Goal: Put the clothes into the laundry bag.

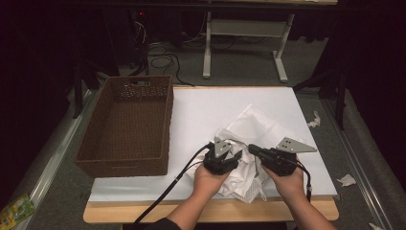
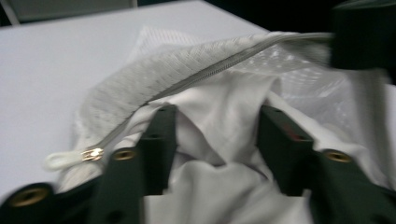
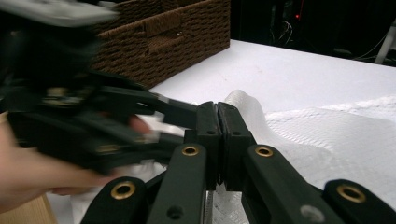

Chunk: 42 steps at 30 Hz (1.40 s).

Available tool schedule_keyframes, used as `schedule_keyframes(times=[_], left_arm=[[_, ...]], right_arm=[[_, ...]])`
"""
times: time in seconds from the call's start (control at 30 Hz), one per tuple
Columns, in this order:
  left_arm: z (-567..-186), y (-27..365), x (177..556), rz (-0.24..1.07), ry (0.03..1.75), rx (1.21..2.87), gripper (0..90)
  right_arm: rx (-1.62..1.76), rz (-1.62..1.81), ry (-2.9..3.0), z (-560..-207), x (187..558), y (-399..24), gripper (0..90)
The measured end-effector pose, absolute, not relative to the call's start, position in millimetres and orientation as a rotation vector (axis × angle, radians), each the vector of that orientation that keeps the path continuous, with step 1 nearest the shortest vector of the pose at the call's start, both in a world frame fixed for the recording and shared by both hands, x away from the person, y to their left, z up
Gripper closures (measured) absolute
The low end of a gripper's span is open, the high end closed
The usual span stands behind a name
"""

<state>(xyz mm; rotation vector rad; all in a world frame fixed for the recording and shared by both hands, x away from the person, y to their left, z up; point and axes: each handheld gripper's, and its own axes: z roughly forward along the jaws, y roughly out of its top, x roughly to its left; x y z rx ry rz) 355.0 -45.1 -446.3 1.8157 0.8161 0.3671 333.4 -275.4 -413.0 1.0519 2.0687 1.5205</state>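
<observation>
A white mesh bag [image 1: 261, 125] with a zip lies on the white table top [image 1: 206, 108], with a white cloth [image 1: 243, 168] bunched at its mouth. My left gripper [image 1: 233, 155] is open, and its jaws stand on either side of a fold of the cloth [image 2: 219, 105]. The bag's zip edge [image 2: 140, 81] arches over them, and the brass zip pull [image 2: 92, 153] hangs at the left. My right gripper [image 1: 252, 148] is shut on that zip edge, its jaws [image 3: 218, 114] pressed together, the mesh [image 3: 336, 135] spread behind. The right gripper's black tip [image 2: 362, 35] holds the edge taut.
A brown wicker basket [image 1: 125, 161] stands on the table's left side, also seen in the right gripper view [image 3: 163, 37]. The wooden table edge [image 1: 215, 211] runs along the front. Paper scraps [image 1: 347, 180] lie on the floor at right. Cables [image 1: 163, 60] and a desk frame [image 1: 239, 33] are behind.
</observation>
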Motion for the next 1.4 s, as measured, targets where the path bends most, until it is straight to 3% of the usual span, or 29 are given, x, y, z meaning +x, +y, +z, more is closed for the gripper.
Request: schedule_keyframes(times=[0.1, 0.2, 0.23, 0.33, 0.43, 0.7, 0.93, 1.17, 1.4], left_arm=[[-450.2, -43.9, 342.3, 0.315, 0.767, 1.834, 22.5], [-461.4, -57.3, 347.2, 0.286, 0.784, 1.977, 19.6], [-466.5, -62.2, 350.6, 0.286, 0.813, 2.017, 24.6], [-475.3, -68.7, 358.1, 0.266, 0.84, 2.079, 53.9], [-470.5, -66.2, 362.3, 0.245, 0.851, 2.073, 74.9], [-425.3, -48.7, 351.9, 0.392, 0.793, 1.917, 79.0], [-442.9, -77.2, 363.4, 0.343, 0.838, 1.938, 77.7], [-460.4, -89.2, 375.3, 0.324, 0.858, 1.926, 72.9], [-442.4, -56.2, 355.3, 0.345, 0.784, 1.849, 31.9]], right_arm=[[1.045, 1.521, 2.071, -412.8, 334.1, -276.1, 89.4], [1.044, 1.518, 2.071, -412.9, 334.0, -273.5, 89.4], [1.043, 1.518, 2.072, -412.6, 333.5, -272.4, 89.4], [1.031, 1.514, 2.084, -412.8, 331.6, -269.7, 89.4], [1.027, 1.514, 2.089, -413.4, 331.5, -269.3, 89.4], [1.017, 1.524, 2.074, -411.9, 331.9, -270.3, 89.5], [1.021, 1.571, 2.057, -406.4, 332.1, -268.7, 89.6], [1.032, 1.594, 2.03, -403.2, 329.1, -277.3, 89.5], [1.03, 1.57, 2.039, -406.3, 330.1, -277.9, 89.5]])
